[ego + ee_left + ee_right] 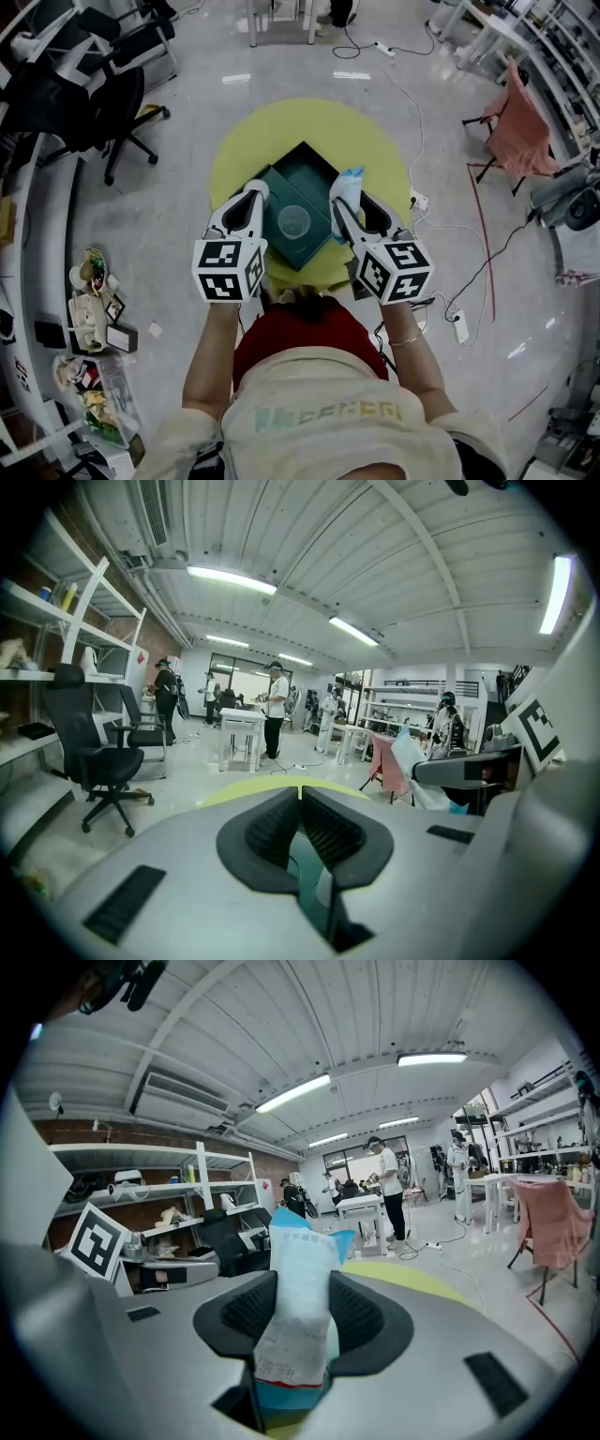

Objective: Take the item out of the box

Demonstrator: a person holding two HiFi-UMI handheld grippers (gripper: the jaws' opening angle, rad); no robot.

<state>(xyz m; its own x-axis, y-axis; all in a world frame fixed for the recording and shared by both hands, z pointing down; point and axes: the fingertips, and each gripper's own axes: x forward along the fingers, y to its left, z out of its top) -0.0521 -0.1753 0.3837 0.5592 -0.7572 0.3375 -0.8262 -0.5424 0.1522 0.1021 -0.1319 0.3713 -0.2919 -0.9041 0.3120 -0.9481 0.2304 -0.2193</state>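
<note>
A dark green box [305, 167] lies open on a round yellow table [375, 141], with a clear round item [293, 221] inside it. My right gripper [354, 194] hovers over the box's right edge, shut on a white and blue packet [349, 184]. In the right gripper view the packet [298, 1279] stands upright between the pads of the right gripper [302, 1299]. My left gripper [255, 191] sits at the box's left corner. In the left gripper view its jaws [300, 797] meet at the tips, and the green box [306, 874] shows below them.
Black office chairs [112, 103] stand on the floor at left, and a chair draped with pink cloth [520, 127] at right. Cables and a power strip [459, 326] lie beside the table. A cluttered desk [89, 309] runs along the left. People stand far off.
</note>
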